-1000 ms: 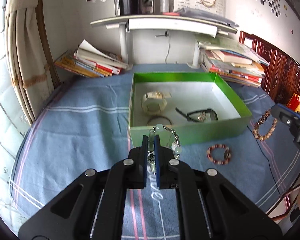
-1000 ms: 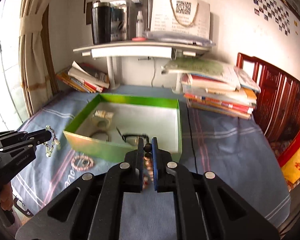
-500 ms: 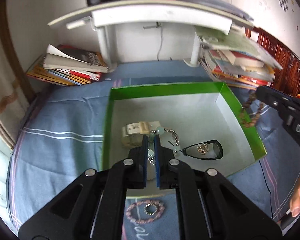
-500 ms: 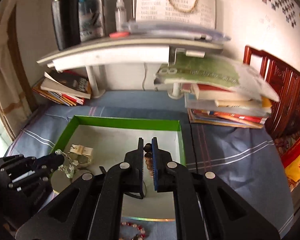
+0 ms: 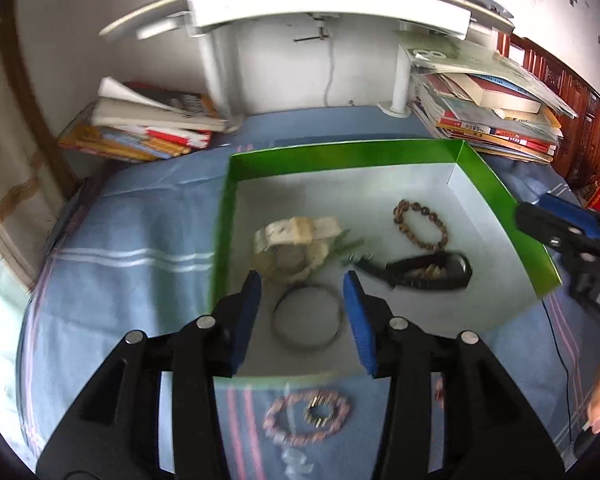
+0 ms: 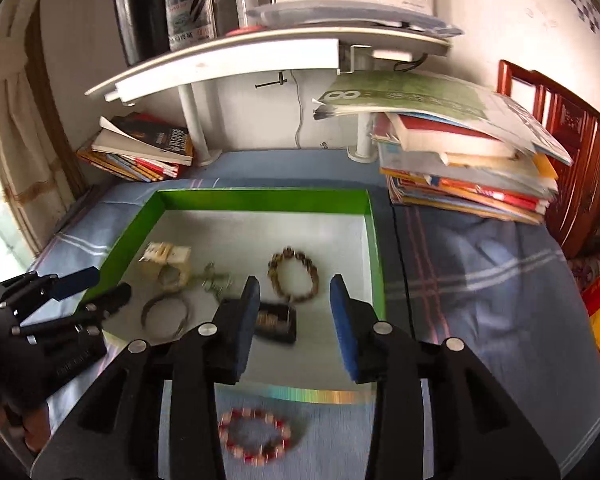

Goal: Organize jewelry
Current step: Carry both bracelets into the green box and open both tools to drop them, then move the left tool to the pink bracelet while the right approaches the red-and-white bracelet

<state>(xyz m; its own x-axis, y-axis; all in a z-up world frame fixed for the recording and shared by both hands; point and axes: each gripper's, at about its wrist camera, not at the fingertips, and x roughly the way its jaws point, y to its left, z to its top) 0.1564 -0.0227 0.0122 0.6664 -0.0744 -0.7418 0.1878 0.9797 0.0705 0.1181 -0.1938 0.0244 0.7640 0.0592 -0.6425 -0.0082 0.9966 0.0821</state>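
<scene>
A green box (image 5: 500,188) (image 6: 374,240) with a white floor lies on the blue cloth. In it lie a cream watch (image 5: 292,236) (image 6: 168,264), a pale green bead chain (image 5: 350,250) (image 6: 216,280), a brown bead bracelet (image 5: 420,222) (image 6: 294,276), a black band (image 5: 420,270) (image 6: 276,320) and a metal bangle (image 5: 306,316) (image 6: 166,314). My left gripper (image 5: 304,316) (image 6: 96,284) is open and empty over the box's near left. My right gripper (image 6: 294,316) (image 5: 556,224) is open and empty over its near right. A red bead bracelet (image 5: 308,412) (image 6: 254,434) lies outside, in front of the box.
Stacks of books stand at the back left (image 5: 148,128) (image 6: 140,152) and back right (image 5: 488,116) (image 6: 460,160). A white shelf (image 6: 236,56) overhangs the back. A red wooden chair (image 6: 572,160) is at the right.
Both grippers have opened. The green bead chain and the brown bead bracelet have dropped out of them and now lie in the box.
</scene>
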